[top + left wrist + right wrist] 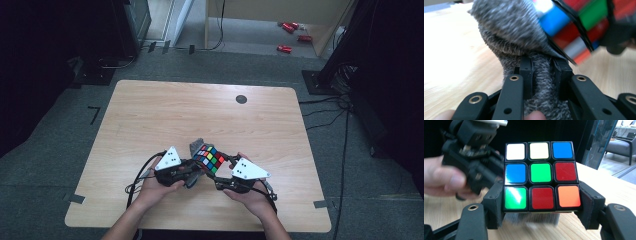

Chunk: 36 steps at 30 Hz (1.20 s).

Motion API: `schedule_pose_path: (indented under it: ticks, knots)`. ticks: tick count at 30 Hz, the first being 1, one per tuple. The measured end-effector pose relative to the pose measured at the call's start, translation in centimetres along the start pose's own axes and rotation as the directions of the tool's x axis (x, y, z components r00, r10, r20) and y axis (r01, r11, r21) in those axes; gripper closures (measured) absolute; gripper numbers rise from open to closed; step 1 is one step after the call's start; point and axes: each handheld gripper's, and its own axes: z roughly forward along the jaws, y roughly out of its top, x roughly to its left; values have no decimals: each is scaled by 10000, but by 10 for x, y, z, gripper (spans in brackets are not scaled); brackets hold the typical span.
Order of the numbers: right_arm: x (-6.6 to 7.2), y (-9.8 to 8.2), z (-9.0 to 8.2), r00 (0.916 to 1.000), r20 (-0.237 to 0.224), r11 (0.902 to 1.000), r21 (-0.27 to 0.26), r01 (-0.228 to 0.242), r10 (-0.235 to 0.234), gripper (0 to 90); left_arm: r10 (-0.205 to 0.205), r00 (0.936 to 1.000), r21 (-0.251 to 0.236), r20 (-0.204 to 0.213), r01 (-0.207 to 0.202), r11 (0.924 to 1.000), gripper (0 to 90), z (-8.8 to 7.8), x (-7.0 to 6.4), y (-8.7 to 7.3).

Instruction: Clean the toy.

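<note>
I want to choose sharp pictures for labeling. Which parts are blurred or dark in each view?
High view: the floor around the table is dim, the room's edges nearly black. Left gripper view: the grey cloth is soft and the cube behind it smeared. Right gripper view: the cube's face is sharp, with slight glare on the green tile; the other gripper is blurred.

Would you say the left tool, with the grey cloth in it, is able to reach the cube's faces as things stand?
Probably yes: the left tool grips the grey cloth right beside the cube, which the right tool holds above the table, with nothing between them.
</note>
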Motion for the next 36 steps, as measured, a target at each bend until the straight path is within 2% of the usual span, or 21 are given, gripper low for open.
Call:
schedule_pose_path:
  ticks: [3, 6, 10, 12, 14, 17, 20, 25, 27, 30, 33, 36]
  knots:
    - [-4, -1, -3, 9997, 242, 10000, 20, -56, 56, 344, 57, 10000, -72, 4, -57, 10000, 737, -1, 0, 1]
    - [-8, -5, -3, 9988, 489, 9998, 219, -16, 6, 344, -285, 9996, -389, 58, 287, 9988, 735, -8, 6, 3]
    - [-5, -2, -3, 9995, 308, 9999, 106, -24, 20, 344, -511, 9986, -400, 148, 516, 9979, 738, -6, 8, 2]
    - [-2, 0, -3, 9999, 46, 10000, -33, -89, 89, 344, -251, 9994, -252, 228, 257, 9994, 746, -3, 3, 1]
    - [-1, 2, -3, 10000, 5, 9999, -65, -89, 89, 344, 73, 9997, -81, 250, -71, 9999, 748, 0, -1, 1]
    - [-5, 1, -3, 9993, 372, 9999, 82, -87, 84, 344, 160, 9997, 6, 168, -160, 9999, 732, 1, -1, 1]
    - [-8, 0, -4, 9980, 625, 9997, 204, -92, 79, 344, 517, 9986, 229, -84, -515, 9984, 713, 2, -1, 0]
    - [-12, 3, -9, 9954, 939, 9998, 91, -202, 193, 344, 486, 9985, 389, -254, -476, 9981, 601, 1, 2, 0]
    - [-14, 4, -10, 9946, 1015, 9997, 48, -233, 227, 344, 384, 9990, 303, -230, -377, 9988, 523, -3, 5, 2]
    - [-17, 5, -12, 9932, 1107, 9994, -19, -360, 360, 344, 332, 9986, 105, -419, -328, 9994, 419, -9, 9, 5]
    - [-18, 7, -13, 9915, 1192, 9986, -36, -527, 528, 344, 312, 9962, -31, -812, -316, 9995, 326, -14, 13, 6]
    - [-16, 9, -12, 9905, 1176, 9975, -81, -704, 708, 344, 659, 9898, -171, -1260, -686, 9975, 254, -14, 10, 6]
